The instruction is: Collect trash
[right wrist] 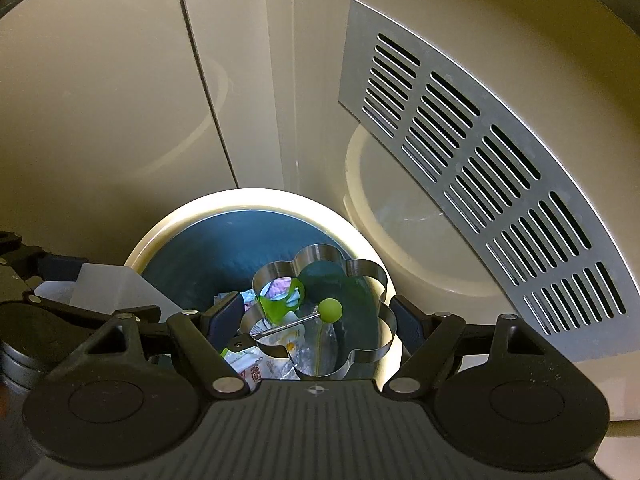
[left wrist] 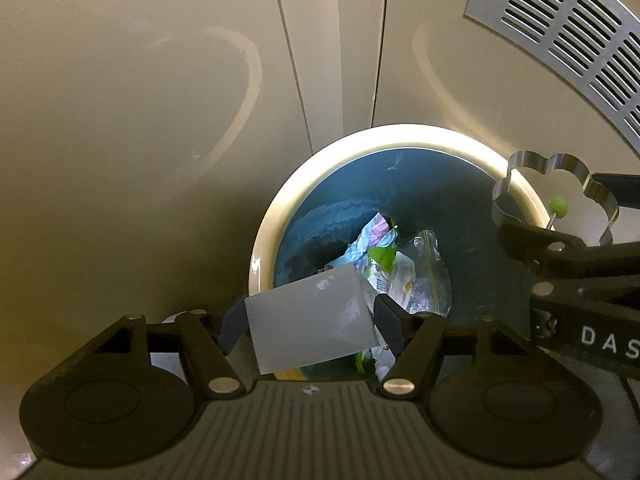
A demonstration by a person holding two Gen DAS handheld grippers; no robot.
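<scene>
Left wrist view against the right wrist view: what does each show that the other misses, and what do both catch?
Only the left wrist view shows the left tool closed on the flat grey card, and the clear zip bag in full.

Only the right wrist view shows the right tool gripping the flower-shaped metal ring from both sides, and a second cream bin beneath the vent grille.

Both show the cream-rimmed bin with its blue liner and wrappers inside, the ring's green-tipped handle, the card and the grille.
</scene>
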